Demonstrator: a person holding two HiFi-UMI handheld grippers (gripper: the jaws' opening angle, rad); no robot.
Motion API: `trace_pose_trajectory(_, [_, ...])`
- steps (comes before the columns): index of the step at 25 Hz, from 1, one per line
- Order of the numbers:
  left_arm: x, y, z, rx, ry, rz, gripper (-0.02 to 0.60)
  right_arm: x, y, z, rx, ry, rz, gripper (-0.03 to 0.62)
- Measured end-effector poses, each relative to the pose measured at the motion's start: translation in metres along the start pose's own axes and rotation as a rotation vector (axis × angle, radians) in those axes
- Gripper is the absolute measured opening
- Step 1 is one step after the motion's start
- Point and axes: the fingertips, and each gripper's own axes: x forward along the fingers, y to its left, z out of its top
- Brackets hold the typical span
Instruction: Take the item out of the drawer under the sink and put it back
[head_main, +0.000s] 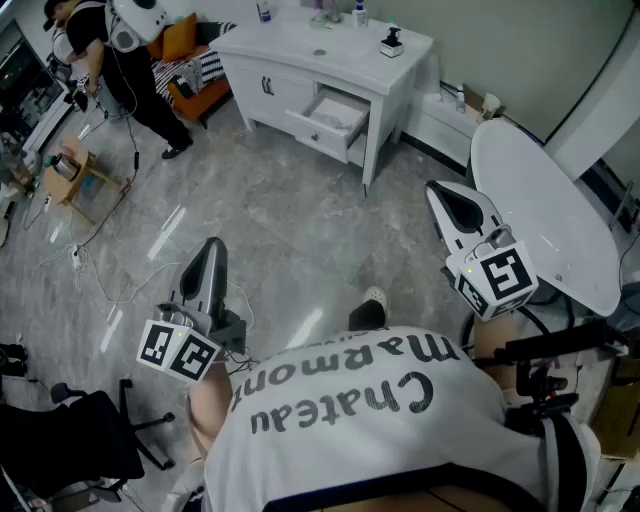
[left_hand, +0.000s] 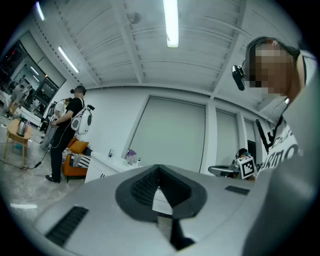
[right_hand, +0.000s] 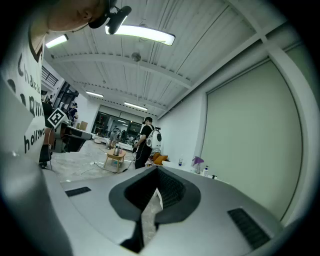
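White dark-lettered T-shirt (head_main: 400, 440); grey left tongs (head_main: 212, 246), white right tongs (head_main: 438, 190)

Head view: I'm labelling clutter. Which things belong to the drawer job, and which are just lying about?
Job: drawer, cabinet, left gripper, right gripper.
Lying about: round table, stool, sofa, cables, office chair.

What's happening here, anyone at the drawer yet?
Not yet. A person in a white printed T-shirt stands some way back from the white vanity cabinet, whose white drawer is pulled open. They hold the left gripper and the right gripper level, away from the cabinet, both with jaws together and nothing between them. What lies in the drawer can't be made out. A second person in a black top stands off to the left.
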Motion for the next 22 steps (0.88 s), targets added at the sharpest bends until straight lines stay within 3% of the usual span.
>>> trace_pose_trajectory(11, [0.035, 0.006, -0.012, -0.036, -0.005, 0.007, 0.009, 0.022, -0.036, -0.019, 0.072, -0.006, -0.02, 0.011])
trace_pose_trajectory(17, [0.087, 0.008, -0.019, -0.03, 0.006, 0.01, 0.009, 0.052, -0.089, -0.031, 0.19, -0.044, -0.023, 0.012])
trace_pose_trajectory(22, [0.148, 0.001, -0.017, -0.028, -0.018, -0.02, 0.009, 0.085, -0.135, -0.043, 0.168, -0.031, -0.003, 0.011])
